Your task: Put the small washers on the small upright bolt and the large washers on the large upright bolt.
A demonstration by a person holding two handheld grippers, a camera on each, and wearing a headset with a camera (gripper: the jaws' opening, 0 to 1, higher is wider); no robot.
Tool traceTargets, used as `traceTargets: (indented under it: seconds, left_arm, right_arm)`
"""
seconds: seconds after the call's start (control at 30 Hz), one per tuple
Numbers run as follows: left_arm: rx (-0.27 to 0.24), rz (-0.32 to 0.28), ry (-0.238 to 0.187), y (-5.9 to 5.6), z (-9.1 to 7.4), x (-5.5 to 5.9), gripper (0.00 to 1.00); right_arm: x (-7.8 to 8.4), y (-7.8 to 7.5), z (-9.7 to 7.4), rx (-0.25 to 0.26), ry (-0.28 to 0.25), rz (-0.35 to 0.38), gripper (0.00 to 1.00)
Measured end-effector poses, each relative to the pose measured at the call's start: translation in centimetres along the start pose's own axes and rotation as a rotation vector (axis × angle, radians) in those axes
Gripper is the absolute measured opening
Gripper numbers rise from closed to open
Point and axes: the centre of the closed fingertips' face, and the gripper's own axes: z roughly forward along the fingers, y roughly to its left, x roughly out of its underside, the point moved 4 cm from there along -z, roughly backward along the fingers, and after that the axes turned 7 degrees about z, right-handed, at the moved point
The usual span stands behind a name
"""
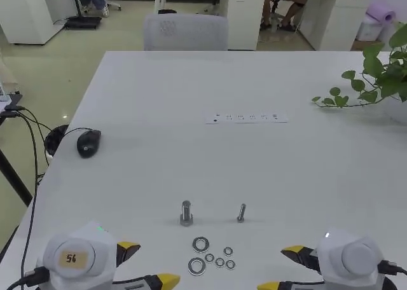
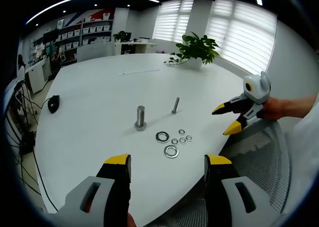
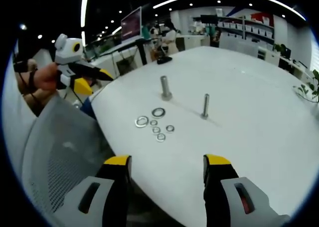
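The left gripper [image 1: 147,263] and right gripper [image 1: 280,268] are both holding their jaws apart, gripping nothing. The washers [image 1: 220,262] are lying between them on the table [image 1: 254,163]. The large bolt [image 1: 186,214] is standing at the washers' 11 o'clock, the small bolt [image 1: 241,212] at 1. A hand [image 2: 281,107] is holding the right gripper level. A sticker [image 1: 70,258] on the left gripper is showing "56".

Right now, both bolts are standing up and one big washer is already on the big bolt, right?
No. The big bolt and small bolt do stand up, but the big bolt is bare: the head view shows both big washers lying on the table.
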Motion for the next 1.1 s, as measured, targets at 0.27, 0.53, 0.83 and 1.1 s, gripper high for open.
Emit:
traceTargets:
  seconds: [0.27,0.53,0.83,1.1]
  left_arm:
    - [-0.004,-0.001,-0.006,-0.1,0.1,-0.1,0.59]
    - [-0.015,-0.02,-0.018,0.0,-0.2,0.2,0.58]
    - [-0.015,-0.024,-0.008,-0.1,-0.7,0.9,0.58]
    - [-0.024,-0.027,-0.016,0.0,-1.0,0.7,0.58]
  right_arm:
    - [-0.2,0.0,0.2,-0.001,0.012,-0.009,0.58]
    - [-1.4,-0.9,2.2,0.005,0.086,-0.084,0.4]
    - [-4.1,-0.9,6.4,-0.054,0.156,-0.201,0.23]
    - [-4.1,-0.5,9.2,-0.092,0.245,-0.304,0.17]
